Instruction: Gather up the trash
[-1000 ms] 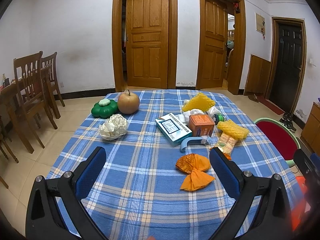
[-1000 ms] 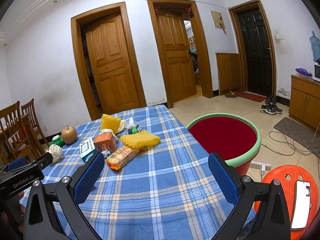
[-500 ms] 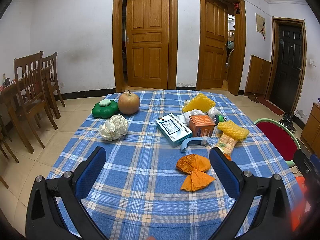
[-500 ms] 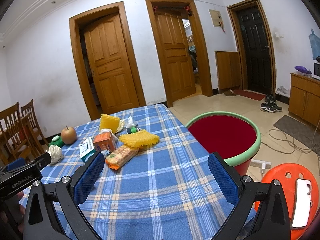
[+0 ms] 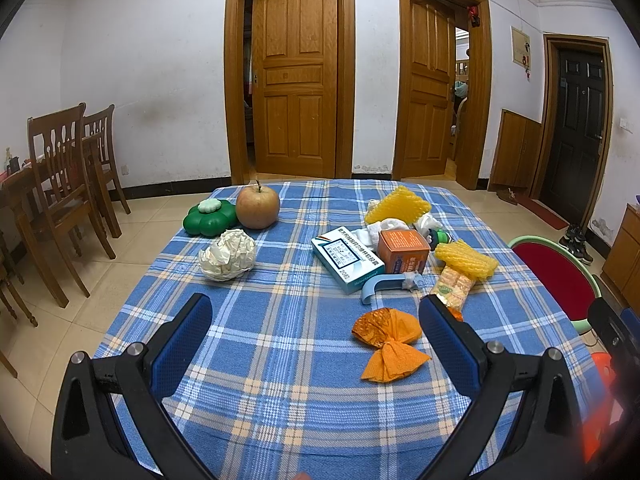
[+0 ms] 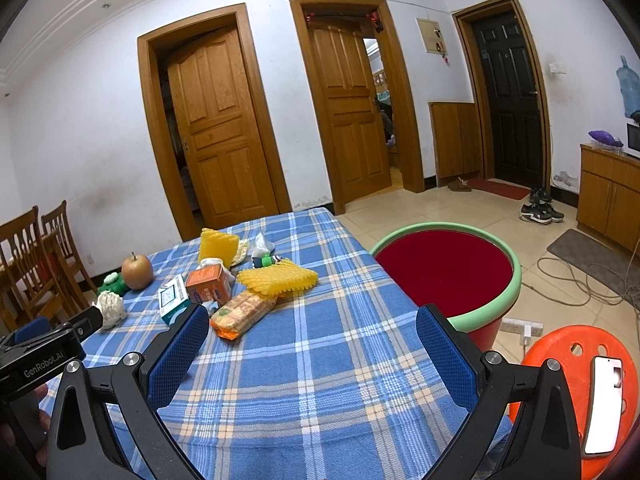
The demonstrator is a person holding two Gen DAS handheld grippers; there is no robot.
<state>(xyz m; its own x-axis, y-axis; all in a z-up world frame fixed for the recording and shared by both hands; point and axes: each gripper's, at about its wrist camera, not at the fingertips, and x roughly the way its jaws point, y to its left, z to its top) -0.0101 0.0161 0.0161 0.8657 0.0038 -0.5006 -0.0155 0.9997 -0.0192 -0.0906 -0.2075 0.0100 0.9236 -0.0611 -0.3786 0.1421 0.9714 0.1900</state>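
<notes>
Trash lies on a blue plaid table (image 5: 280,344). An orange crumpled wrapper (image 5: 387,342) lies nearest, just left of my left gripper's right finger. A white paper ball (image 5: 227,254), a blue-white box (image 5: 347,258), an orange box (image 5: 403,245), yellow foam nets (image 5: 466,259) and a cracker pack (image 5: 454,286) lie farther back. My left gripper (image 5: 316,336) is open and empty above the near table. My right gripper (image 6: 312,344) is open and empty over the table's right side. A red bin with a green rim (image 6: 448,268) stands beside the table.
An apple (image 5: 257,207) and a green clover-shaped case (image 5: 209,217) sit at the far left of the table. Wooden chairs (image 5: 60,184) stand left. An orange stool (image 6: 580,392) with a phone on it stands near the bin. Cables lie on the floor.
</notes>
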